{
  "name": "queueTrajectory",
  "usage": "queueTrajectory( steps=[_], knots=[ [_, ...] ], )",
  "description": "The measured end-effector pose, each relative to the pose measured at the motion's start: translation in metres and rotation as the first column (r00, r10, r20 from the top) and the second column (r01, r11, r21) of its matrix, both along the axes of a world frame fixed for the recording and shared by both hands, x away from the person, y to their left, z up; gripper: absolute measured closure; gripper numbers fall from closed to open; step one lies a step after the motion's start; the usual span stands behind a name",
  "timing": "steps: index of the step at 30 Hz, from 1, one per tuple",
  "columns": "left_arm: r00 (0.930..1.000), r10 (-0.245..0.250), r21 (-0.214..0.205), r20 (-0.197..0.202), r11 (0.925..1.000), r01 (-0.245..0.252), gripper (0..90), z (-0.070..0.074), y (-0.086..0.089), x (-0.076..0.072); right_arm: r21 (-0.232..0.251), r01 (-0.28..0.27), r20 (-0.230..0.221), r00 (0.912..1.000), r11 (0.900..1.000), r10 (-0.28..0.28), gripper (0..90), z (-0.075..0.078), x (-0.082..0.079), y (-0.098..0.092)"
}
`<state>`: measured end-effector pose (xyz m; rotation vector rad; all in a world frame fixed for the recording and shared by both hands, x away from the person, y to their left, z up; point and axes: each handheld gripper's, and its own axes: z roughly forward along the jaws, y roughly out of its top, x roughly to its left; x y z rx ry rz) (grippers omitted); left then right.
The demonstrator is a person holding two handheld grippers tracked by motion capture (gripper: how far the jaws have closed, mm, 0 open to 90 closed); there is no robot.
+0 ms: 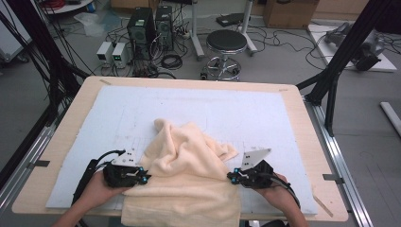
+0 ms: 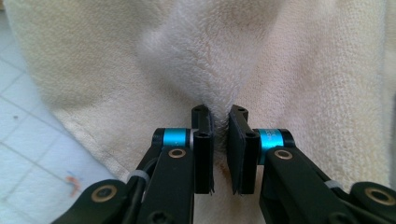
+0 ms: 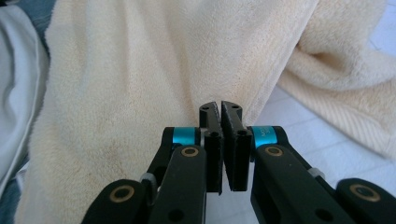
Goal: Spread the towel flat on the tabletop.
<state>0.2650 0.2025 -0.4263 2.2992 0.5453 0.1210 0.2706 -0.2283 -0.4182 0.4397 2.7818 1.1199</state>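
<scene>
Wooden table (image 1: 61, 142), white mat (image 1: 246, 113), cream towel (image 1: 184, 179)

A plain cream-yellow fleecy towel (image 1: 189, 165) lies between the left hand-held gripper (image 1: 145, 177) and the right hand-held gripper (image 1: 230, 177), both black with bright blue bands. Beneath them, a pale blue-white mat (image 1: 246, 113) faintly gridded covers the light wood counter (image 1: 71, 118).

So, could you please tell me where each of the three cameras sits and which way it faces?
High view: above the person's side, looking forward and down at the table; both hands, the left claw and the right claw hold the towel.
Left gripper view: rides the left claw, looking along its jaws pinching a towel fold.
Right gripper view: rides the right claw, looking along its jaws clamped on the towel's edge.
Shared: all three show the cream towel on the white mat.
</scene>
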Motion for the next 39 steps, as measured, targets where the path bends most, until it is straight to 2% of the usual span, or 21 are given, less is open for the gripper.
queueTrajectory(
  steps=[8, 10, 11, 13, 15, 16, 19, 21, 23, 25, 26, 28, 29, 31, 33, 35, 37, 39],
  knots=[
    [0.9973, -0.071, -0.012, -0.018, 0.9974, 0.071, 82.4, 0.009, 0.003, -0.036, -0.012, -0.059, -0.037, 0.9976, 0.9982, 0.058, 88.1, -0.004, -0.025, 0.000],
    [0.9978, -0.065, -0.027, -0.015, 0.9976, 0.064, 80.8, 0.011, 0.005, -0.041, 0.001, -0.067, -0.030, 0.9973, 0.9977, 0.067, 86.9, -0.003, -0.028, 0.000],
    [0.9982, -0.059, -0.025, -0.001, 0.9979, 0.059, 77.1, 0.013, 0.006, -0.040, 0.013, -0.066, -0.035, 0.9972, 0.9977, 0.066, 84.7, -0.001, -0.028, 0.000],
    [0.9992, -0.037, -0.053, 0.017, 0.9979, 0.038, 71.5, 0.016, 0.009, -0.035, 0.040, -0.061, -0.025, 0.9977, 0.9973, 0.062, 81.0, 0.005, -0.025, 0.000],
    [0.9986, -0.003, -0.070, 0.053, 0.9975, 0.006, 65.4, 0.022, 0.011, -0.026, 0.055, -0.049, 0.005, 0.9988, 0.9973, 0.049, 74.2, 0.012, -0.018, 0.002],
    [0.9984, 0.009, -0.091, 0.055, 0.9959, -0.004, 63.7, 0.025, 0.012, -0.021, 0.061, -0.045, 0.011, 0.9990, 0.9971, 0.044, 72.1, 0.016, -0.014, 0.005],
    [0.9945, 0.049, -0.116, 0.092, 0.9924, -0.038, 59.7, 0.030, 0.011, -0.004, 0.086, -0.042, 0.057, 0.9977, 0.9954, 0.037, 66.8, 0.025, 0.001, 0.015],
    [0.9924, 0.084, -0.126, 0.090, 0.9894, -0.072, 59.1, 0.029, 0.008, 0.008, 0.074, -0.024, 0.086, 0.9961, 0.9970, 0.018, 64.4, 0.027, 0.010, 0.023],
    [0.9909, 0.104, -0.106, 0.085, 0.9898, -0.095, 58.8, 0.023, 0.005, 0.019, 0.063, -0.018, 0.106, 0.9943, 0.9978, 0.011, 62.7, 0.026, 0.021, 0.031],
    [0.9902, 0.119, -0.067, 0.073, 0.9912, -0.114, 58.4, 0.015, 0.001, 0.028, 0.040, -0.010, 0.100, 0.9950, 0.9991, 0.006, 62.7, 0.020, 0.030, 0.038],
    [0.9914, 0.119, -0.043, 0.055, 0.9922, -0.117, 57.4, 0.010, -0.001, 0.032, 0.028, -0.003, 0.097, 0.9953, 0.9996, 0.000, 63.1, 0.016, 0.035, 0.041],
    [0.9941, 0.108, -0.015, -0.008, 0.9940, -0.108, 53.2, 0.000, -0.003, 0.039, -0.004, 0.013, 0.073, 0.9972, 0.9999, -0.012, 65.0, 0.008, 0.042, 0.046],
    [0.9944, 0.106, 0.007, -0.010, 0.9944, -0.106, 53.2, -0.007, -0.005, 0.040, -0.023, 0.011, 0.075, 0.9971, 0.9997, -0.009, 66.8, 0.004, 0.044, 0.048],
    [0.9943, 0.103, -0.002, 0.029, 0.9947, -0.103, 55.9, -0.009, -0.004, 0.038, -0.055, 0.006, 0.081, 0.9967, 0.9985, -0.002, 72.1, -0.004, 0.046, 0.052],
    [0.9938, 0.108, -0.001, 0.028, 0.9942, -0.108, 58.6, -0.008, -0.003, 0.038, -0.086, 0.010, 0.081, 0.9967, 0.9962, -0.003, 79.5, -0.010, 0.046, 0.055],
    [0.9926, 0.118, 0.000, 0.026, 0.9930, -0.118, 64.2, -0.008, -0.002, 0.038, -0.078, 0.003, 0.070, 0.9975, 0.9969, 0.002, 85.1, -0.012, 0.047, 0.055],
    [0.9933, 0.113, 0.001, 0.022, 0.9936, -0.113, 72.8, -0.007, -0.001, 0.038, -0.068, 0.005, 0.058, 0.9983, 0.9977, -0.001, 86.2, -0.011, 0.047, 0.053],
    [0.9945, 0.105, -0.003, 0.001, 0.9945, -0.105, 82.0, -0.006, 0.002, 0.040, -0.048, 0.014, 0.046, 0.9989, 0.9988, -0.012, 86.7, -0.008, 0.046, 0.049]
  ],
)
